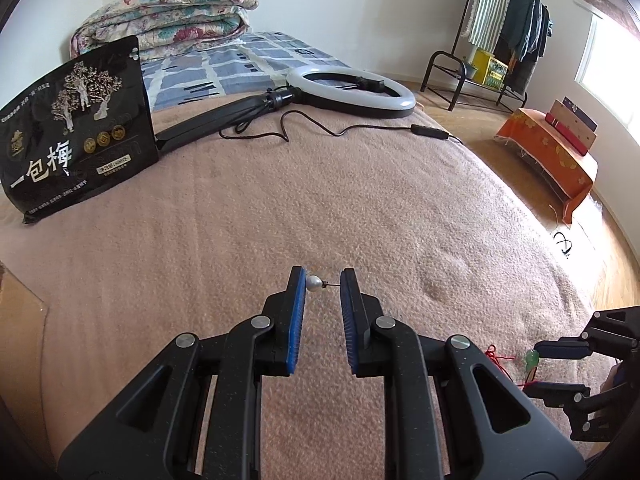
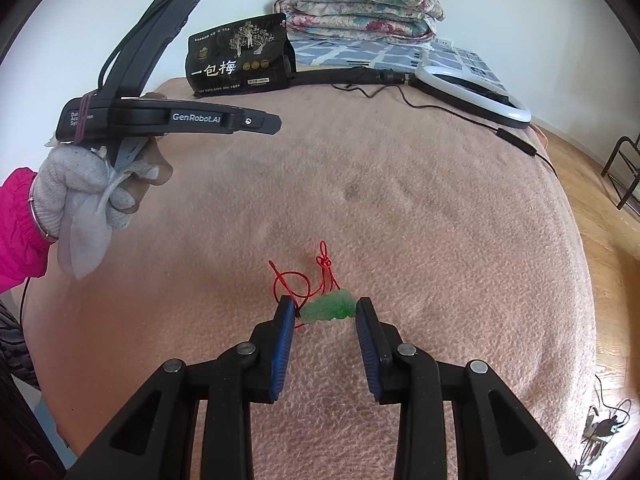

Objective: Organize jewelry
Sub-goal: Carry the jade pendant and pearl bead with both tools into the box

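Note:
My left gripper (image 1: pixel 323 280) is shut on a pearl earring (image 1: pixel 314 283). The pearl sits against the left pad and its thin pin reaches the right pad, held above the pink blanket (image 1: pixel 280 200). My right gripper (image 2: pixel 326 308) is shut on a green jade pendant (image 2: pixel 330 307) low over the blanket. Its red cord (image 2: pixel 296 280) trails in loops ahead of the fingers. In the left wrist view the right gripper (image 1: pixel 536 368) shows at the lower right with the pendant (image 1: pixel 531 358). In the right wrist view the left gripper (image 2: pixel 272 122) is raised at the upper left, held by a gloved hand (image 2: pixel 80 184).
A black snack bag (image 1: pixel 76 128) stands at the back left. A ring light (image 1: pixel 352 88) with its cable (image 1: pixel 360 128) lies across the back of the bed. Behind them is a folded quilt (image 1: pixel 168 16). The bed's edge falls to a wooden floor (image 1: pixel 520 184) on the right.

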{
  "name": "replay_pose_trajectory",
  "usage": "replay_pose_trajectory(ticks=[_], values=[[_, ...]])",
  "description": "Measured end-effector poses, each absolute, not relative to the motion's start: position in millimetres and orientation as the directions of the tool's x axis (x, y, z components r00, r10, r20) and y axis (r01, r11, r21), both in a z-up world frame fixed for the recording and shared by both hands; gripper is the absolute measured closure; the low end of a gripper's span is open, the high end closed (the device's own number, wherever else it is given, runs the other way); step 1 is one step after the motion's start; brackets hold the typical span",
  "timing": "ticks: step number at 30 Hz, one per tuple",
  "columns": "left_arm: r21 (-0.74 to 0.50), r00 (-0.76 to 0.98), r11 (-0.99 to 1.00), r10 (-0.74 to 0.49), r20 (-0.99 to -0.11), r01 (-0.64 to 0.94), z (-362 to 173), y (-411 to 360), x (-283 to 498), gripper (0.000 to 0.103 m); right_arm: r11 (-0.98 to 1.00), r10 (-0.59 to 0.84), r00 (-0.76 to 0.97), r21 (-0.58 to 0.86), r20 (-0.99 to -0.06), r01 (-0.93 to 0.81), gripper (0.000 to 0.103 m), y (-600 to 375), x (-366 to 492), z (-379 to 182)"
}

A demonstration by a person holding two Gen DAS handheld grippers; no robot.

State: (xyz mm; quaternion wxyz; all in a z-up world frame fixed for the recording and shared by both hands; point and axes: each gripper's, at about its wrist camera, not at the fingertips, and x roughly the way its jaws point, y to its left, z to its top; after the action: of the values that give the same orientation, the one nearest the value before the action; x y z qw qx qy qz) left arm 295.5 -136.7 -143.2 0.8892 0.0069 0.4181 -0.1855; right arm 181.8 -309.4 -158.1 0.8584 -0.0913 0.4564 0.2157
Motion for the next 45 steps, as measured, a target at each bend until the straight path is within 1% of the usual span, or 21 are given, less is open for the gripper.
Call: replay_pose_trajectory(ticks=[23,31,45], values=[[-0.153,0.663,0.928,-0.351,-0.661,0.338,-55,-90,241,0.087,0.897,0.287,0.59,-0.005,-0.755,-0.443,0.072,-289,171,-75],[-0.145,0.689,0.936,-0.336,-0.642,0.321,-33,-65,222,0.087,0.889,0.302,0.606,-0.011,-0.736,-0.457,0.072,-268,169,-51],[-0.136,0.735,0.959,-0.279,-0.618,0.25,-7,-5,191,0.087,0.865,0.359,0.595,0.017,-0.719,-0.501,0.072,-217,175,-27]])
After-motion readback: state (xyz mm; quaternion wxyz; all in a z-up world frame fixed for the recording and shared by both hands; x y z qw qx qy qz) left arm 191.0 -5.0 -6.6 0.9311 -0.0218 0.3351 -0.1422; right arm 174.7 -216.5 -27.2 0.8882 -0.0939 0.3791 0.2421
